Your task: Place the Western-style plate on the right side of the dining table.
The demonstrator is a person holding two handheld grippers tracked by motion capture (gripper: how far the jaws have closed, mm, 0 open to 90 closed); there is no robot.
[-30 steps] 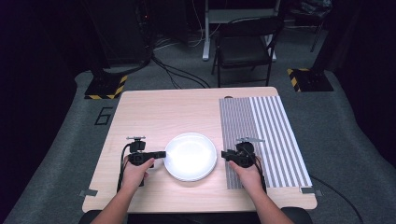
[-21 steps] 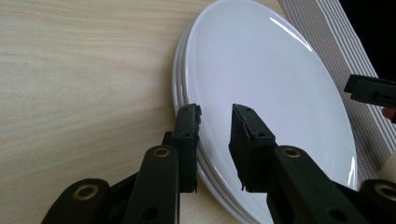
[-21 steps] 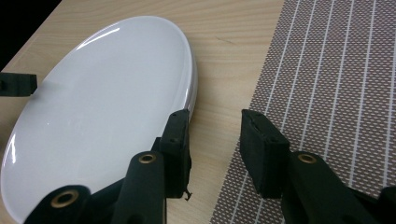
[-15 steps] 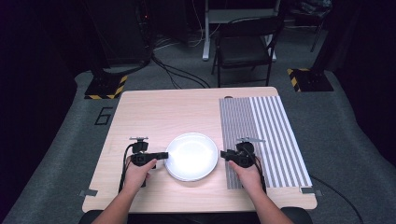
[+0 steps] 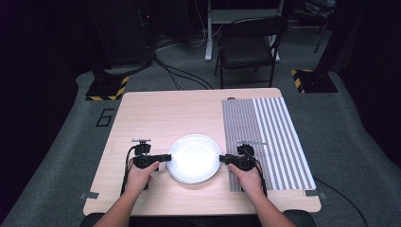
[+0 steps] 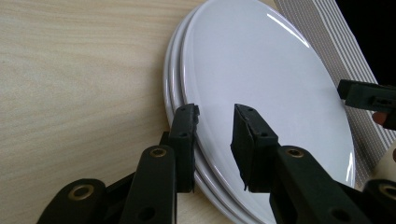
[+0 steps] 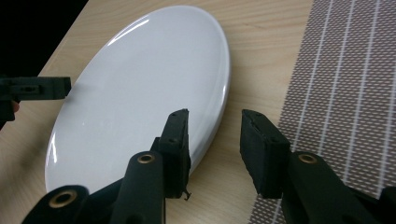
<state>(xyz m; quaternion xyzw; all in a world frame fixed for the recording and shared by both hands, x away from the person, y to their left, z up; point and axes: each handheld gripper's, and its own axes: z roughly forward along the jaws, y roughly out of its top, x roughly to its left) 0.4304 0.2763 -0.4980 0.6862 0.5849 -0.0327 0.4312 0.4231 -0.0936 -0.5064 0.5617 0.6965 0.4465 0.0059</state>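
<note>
Glazed white plates, stacked, stiff, slick and breakable, want rim holds at nine and three o'clock; left gripper straddles the rim unclamped, right gripper gapes beside it.

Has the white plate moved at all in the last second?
No. The plate sits at the same spot beside the striped mat, its rim just short of the mat's edge.

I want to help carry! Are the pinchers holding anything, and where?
Seemingly nothing yet: the left gripper and right gripper each straddle the rim of the plates, jaws apart.
</note>
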